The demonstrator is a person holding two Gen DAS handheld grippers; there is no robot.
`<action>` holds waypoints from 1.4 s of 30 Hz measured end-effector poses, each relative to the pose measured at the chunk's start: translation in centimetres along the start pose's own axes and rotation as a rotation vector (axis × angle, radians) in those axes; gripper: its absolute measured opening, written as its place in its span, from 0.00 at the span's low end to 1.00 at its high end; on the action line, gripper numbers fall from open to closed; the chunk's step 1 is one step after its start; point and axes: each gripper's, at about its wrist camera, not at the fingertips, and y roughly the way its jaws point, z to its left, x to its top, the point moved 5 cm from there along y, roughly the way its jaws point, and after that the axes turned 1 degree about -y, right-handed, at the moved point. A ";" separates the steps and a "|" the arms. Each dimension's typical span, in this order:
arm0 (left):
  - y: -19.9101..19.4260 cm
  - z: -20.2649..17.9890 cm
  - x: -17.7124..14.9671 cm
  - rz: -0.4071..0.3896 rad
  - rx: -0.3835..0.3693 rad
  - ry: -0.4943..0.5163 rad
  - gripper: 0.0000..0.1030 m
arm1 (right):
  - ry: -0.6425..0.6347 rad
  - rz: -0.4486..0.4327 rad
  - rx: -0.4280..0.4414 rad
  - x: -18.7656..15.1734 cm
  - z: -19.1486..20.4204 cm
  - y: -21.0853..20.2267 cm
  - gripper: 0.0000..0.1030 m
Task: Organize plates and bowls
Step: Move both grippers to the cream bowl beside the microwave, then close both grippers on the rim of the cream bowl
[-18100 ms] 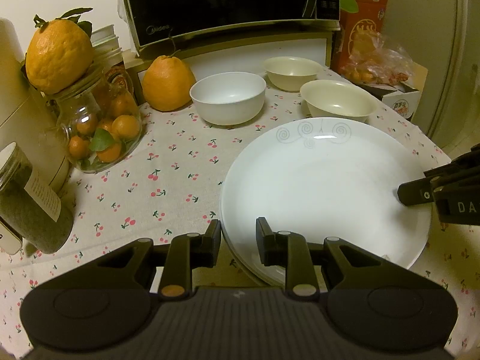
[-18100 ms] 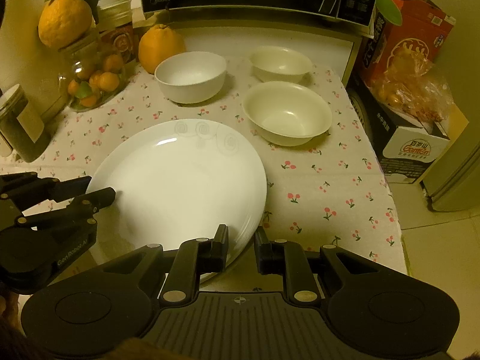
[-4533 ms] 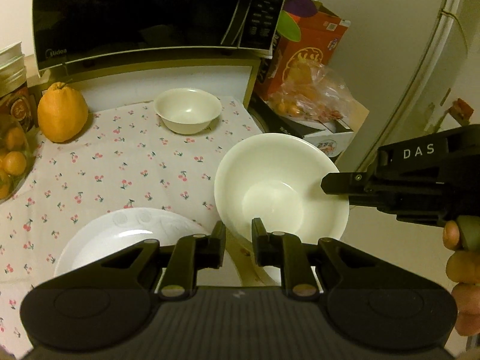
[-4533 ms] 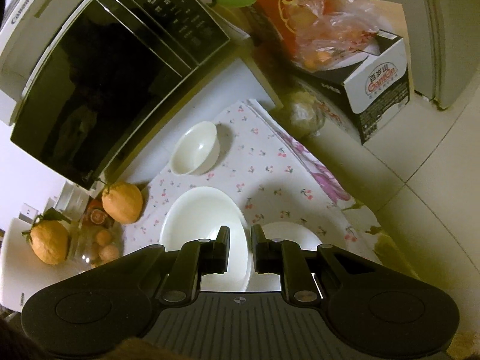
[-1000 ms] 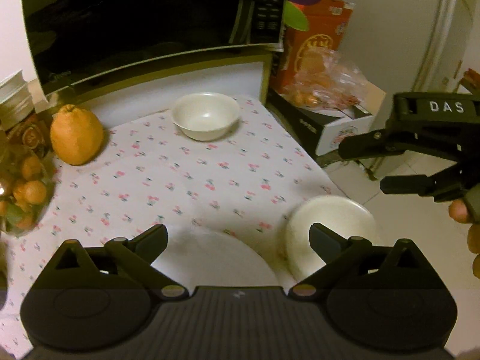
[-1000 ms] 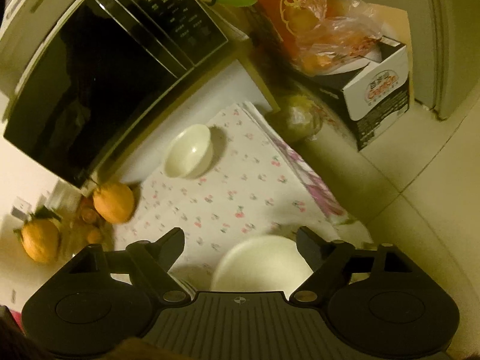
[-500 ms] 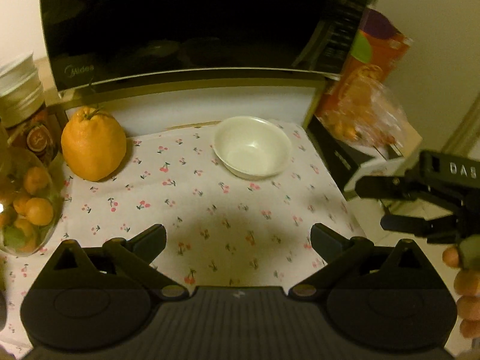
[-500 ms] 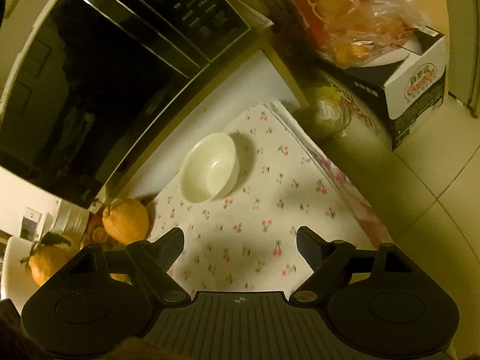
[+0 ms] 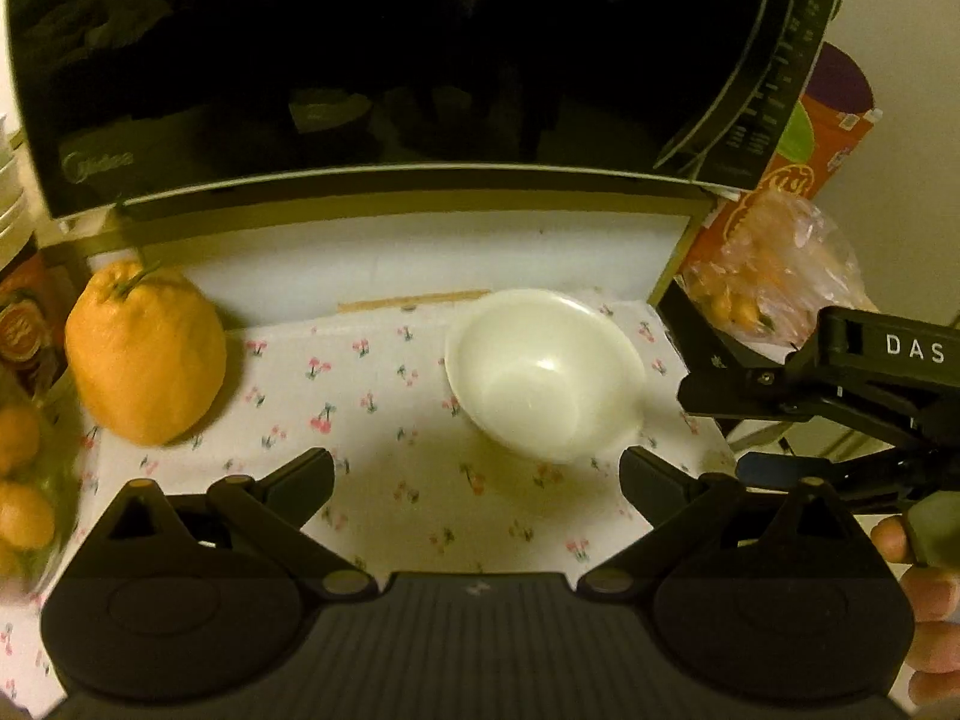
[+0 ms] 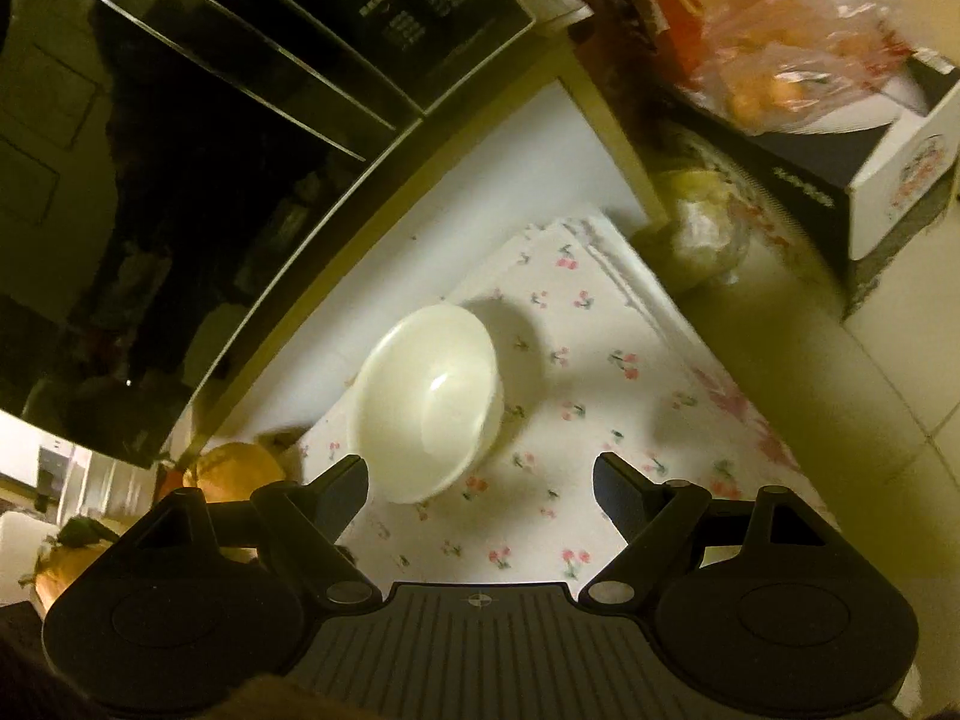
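Bowl [image 9: 543, 375] sits on the cloth [image 9: 384, 414] just ahead of both claws. Left claw [image 9: 477, 471] and right claw [image 10: 480, 480] are spread wide, holding nothing.

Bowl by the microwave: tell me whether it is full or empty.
Empty: the bowl shows only its bare cream inside in both wrist views.

"DAS" on the right hand-held gripper [image 9: 714, 429]; "Midea" on the microwave [image 9: 390, 60]

both grippers, left [image 9: 477, 471] and right [image 10: 480, 477], let go their loads, spread wide and closed in on the last bowl [image 9: 543, 373].
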 end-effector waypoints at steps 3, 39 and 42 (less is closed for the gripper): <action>1.0 0.2 0.3 -0.020 -0.002 0.007 0.93 | 0.015 -0.002 0.024 0.8 0.1 1.1 0.82; 4.2 0.8 1.0 -0.068 -0.068 -0.015 0.16 | -0.017 -0.071 0.008 1.7 -0.1 4.0 0.15; 3.6 0.8 1.0 -0.069 -0.068 -0.016 0.16 | -0.022 -0.076 0.005 1.5 0.2 3.5 0.15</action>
